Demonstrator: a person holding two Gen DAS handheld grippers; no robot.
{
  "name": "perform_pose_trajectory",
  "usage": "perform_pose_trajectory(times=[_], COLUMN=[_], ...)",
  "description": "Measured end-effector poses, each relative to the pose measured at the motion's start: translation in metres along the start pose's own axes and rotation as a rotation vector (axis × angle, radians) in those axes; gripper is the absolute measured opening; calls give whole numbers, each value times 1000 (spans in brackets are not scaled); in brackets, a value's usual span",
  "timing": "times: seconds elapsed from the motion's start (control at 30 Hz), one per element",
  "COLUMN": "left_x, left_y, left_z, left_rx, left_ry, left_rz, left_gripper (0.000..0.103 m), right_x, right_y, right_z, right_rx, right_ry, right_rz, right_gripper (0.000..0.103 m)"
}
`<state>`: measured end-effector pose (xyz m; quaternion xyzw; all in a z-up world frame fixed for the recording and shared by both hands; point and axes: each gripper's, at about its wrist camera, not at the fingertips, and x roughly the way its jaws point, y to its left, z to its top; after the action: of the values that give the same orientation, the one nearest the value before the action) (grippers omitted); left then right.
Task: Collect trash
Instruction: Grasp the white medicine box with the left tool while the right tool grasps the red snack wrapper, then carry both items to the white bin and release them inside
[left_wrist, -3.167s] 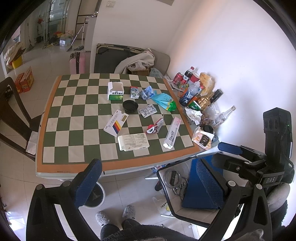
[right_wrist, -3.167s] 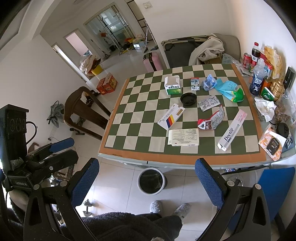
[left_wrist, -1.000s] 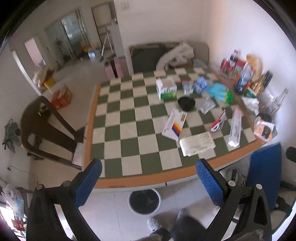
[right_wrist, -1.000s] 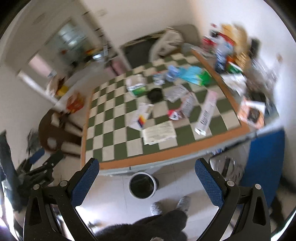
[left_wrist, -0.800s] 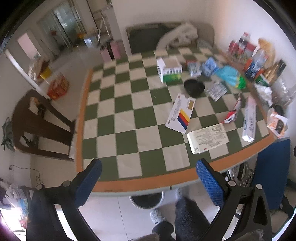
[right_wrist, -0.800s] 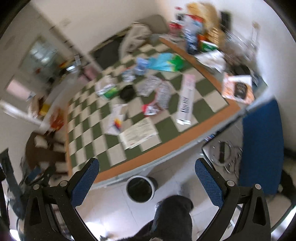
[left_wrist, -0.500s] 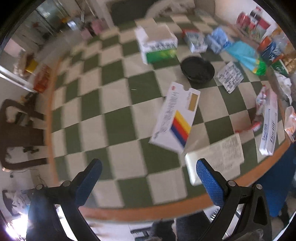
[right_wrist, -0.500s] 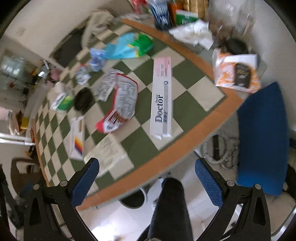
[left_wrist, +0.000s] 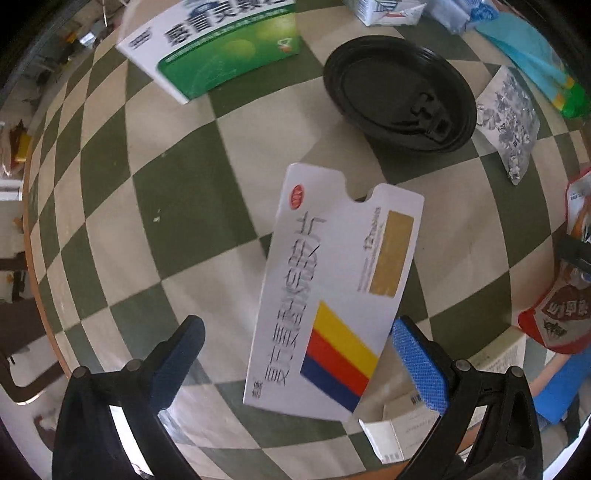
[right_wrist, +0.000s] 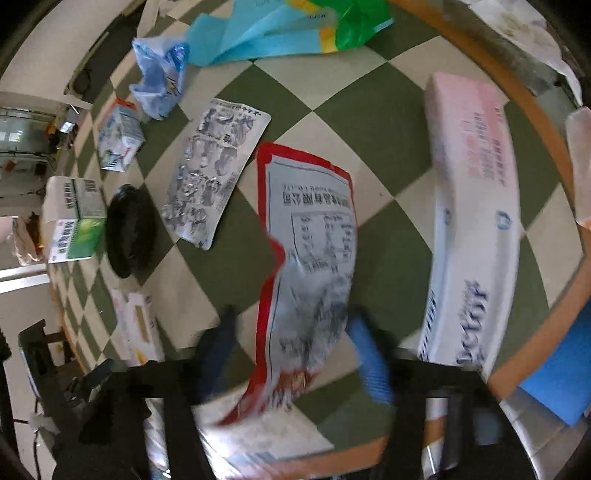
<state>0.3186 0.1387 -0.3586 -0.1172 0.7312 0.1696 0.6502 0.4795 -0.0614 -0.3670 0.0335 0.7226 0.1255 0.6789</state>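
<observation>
A green-and-cream checkered table with an orange-brown border fills both views. In the right wrist view, the largest litter is a long pink-and-white toothpaste carton running down the right side of the frame, just inside the table's border. At centre lies a crinkled silver snack wrapper with a red edge, its lower end curling up off the table. The right gripper, blurred, has its two blue-padded fingers spread wide to either side of that lower end; whether a pad touches the wrapper cannot be told. A light-blue and green plastic bag lies along the top of the frame.

In the left wrist view, a flat white medicine box with yellow, red and blue stripes lies at centre and lower centre, tilted. The left gripper is open, its pads at lower left and lower right on either side of the box's striped end; the right-hand pad sits just beside the box edge. A green-and-white medicine box is at upper left. A round black plastic lid sits at upper centre-right. A silver blister sheet lies just right of the lid, near the right edge.
</observation>
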Motion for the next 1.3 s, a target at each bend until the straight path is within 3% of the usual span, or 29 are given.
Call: perform_pose_trajectory(times=[0.1,0.13,0.17,0.43,0.8,0.97,1.1,1.2,1.3], left_x=[1,1,1,-11,-84,-121,-144,-154,-151], left_y=[-4,-5,-5,-4,7,29,48,61,77], left_z=[-2,-1,-3,-17,-71,-75,-96,-130,-167], left_rx=[4,4,6,-19,-190,-244,-269,-284,-305], left_ry=[-8,-4,-1,-35,-234,-304,-366,-411,-427], left_rz=[-24,-36,-59,-36,-19,-42,-69,-99,-113], left_gripper=[83,73,72,72,72,72,72,72,72], right_x=[2,3,4,-3,-32,-65,-90,-109,-119], right_y=[9,13,15,32,56,51,63,66,69], right_z=[0,1,1,6,-8,-36,-69,-102,-143], right_rx=[-37,-50,-57,-98,-178,-230,-276,-303,-340], right_ry=[-13,-20,-18,-29,-88,-128,-163,-190,-218], right_rz=[-18,-22,-23,-5,90,138,175,199,201], right_gripper=[45,44,44,40,38,37,36,16,15])
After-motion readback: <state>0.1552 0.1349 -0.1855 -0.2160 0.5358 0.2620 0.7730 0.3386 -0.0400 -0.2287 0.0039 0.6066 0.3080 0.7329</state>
